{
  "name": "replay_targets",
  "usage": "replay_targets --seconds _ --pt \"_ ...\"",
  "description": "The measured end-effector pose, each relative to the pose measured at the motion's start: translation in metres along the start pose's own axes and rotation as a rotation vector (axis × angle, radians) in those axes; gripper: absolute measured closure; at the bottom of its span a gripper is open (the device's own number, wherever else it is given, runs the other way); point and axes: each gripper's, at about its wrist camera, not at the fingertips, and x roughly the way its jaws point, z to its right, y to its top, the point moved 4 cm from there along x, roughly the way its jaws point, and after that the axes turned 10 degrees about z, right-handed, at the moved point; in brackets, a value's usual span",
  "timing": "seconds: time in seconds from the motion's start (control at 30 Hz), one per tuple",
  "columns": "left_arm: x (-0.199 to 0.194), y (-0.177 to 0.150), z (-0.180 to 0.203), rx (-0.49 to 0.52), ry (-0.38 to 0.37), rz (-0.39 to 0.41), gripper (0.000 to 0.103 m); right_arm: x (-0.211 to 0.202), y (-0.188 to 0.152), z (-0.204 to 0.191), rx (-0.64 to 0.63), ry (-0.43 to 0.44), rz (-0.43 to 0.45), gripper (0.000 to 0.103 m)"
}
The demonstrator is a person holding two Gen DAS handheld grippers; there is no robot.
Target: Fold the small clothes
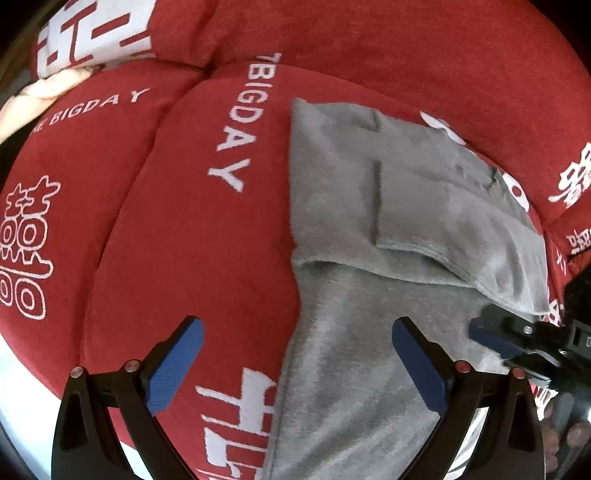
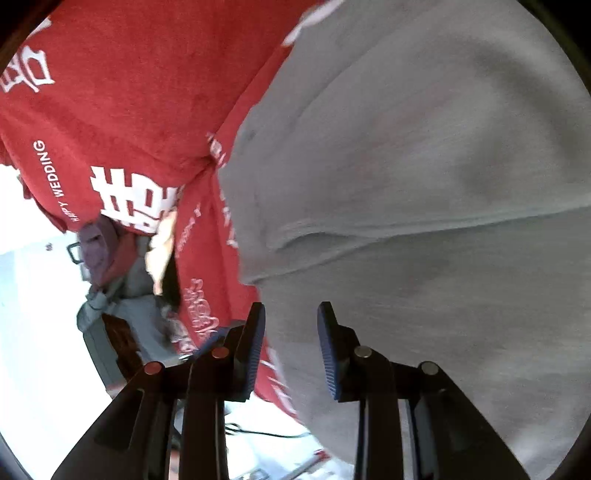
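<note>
A grey fleece garment (image 1: 369, 229) lies on a red quilt (image 1: 166, 240), with one flap folded over so a hem runs across its middle. My left gripper (image 1: 295, 332) points down over the garment's left edge, its blue pads wide open and empty. One finger is above the quilt, the other above the grey cloth. My right gripper (image 1: 491, 339) comes in from the right at the garment's edge. In the right wrist view, the right gripper (image 2: 291, 317) hangs with its pads a little apart and nothing pinched. The grey garment (image 2: 424, 184) fills the view behind it.
The red quilt (image 2: 129, 92) carries white lettering and is puffy and uneven. A red-and-white pillow (image 1: 92, 33) and a cream cloth (image 1: 48, 88) lie at the far left. Beyond the quilt's edge, a heap of clothes (image 2: 107, 266) rests on a pale floor (image 2: 33, 332).
</note>
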Motion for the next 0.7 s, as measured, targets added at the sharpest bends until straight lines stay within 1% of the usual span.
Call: replay_targets --seconds 0.07,0.13,0.23,0.27,0.33,0.37,0.4,0.47,0.5,0.53,0.57,0.63,0.7 --pt "0.005 0.002 0.008 0.013 -0.005 0.001 0.001 -0.031 0.009 0.018 -0.015 -0.067 0.061 0.071" --pt "0.012 0.002 0.018 0.023 -0.016 -0.005 0.001 -0.066 0.024 0.04 -0.026 -0.145 0.144 0.071" --pt "0.026 0.004 0.033 0.04 -0.032 -0.024 0.001 -0.107 0.044 0.071 -0.004 -0.238 0.23 0.071" --pt "0.029 0.005 0.036 0.047 -0.038 -0.026 0.001 -0.12 0.05 0.084 0.029 -0.243 0.253 0.071" --pt "0.034 0.005 0.048 0.064 -0.037 -0.016 0.001 -0.138 0.061 0.108 0.123 -0.216 0.291 0.071" --pt "0.036 0.006 0.051 0.07 -0.039 -0.013 0.001 -0.147 0.065 0.124 0.194 -0.199 0.314 0.071" --pt "0.039 0.01 0.054 0.075 -0.039 -0.01 0.001 -0.154 0.068 0.138 0.253 -0.189 0.337 0.071" --pt "0.046 0.016 0.062 0.083 -0.035 -0.009 0.001 -0.16 0.073 0.158 0.322 -0.171 0.373 0.071" --pt "0.048 0.017 0.065 0.087 -0.041 -0.015 0.001 -0.162 0.076 0.166 0.341 -0.158 0.389 0.076" --pt "0.052 0.018 0.068 0.091 -0.043 -0.019 0.001 -0.163 0.078 0.169 0.344 -0.162 0.403 0.096" --pt "0.053 0.024 0.067 0.097 -0.04 -0.021 0.001 -0.166 0.082 0.172 0.333 -0.18 0.419 0.096" --pt "0.06 0.021 0.077 0.128 -0.049 -0.041 0.001 -0.168 0.09 0.181 0.312 -0.218 0.418 0.096" --pt "0.065 0.021 0.077 0.145 -0.033 -0.051 0.001 -0.165 0.089 0.183 0.318 -0.19 0.397 0.096"
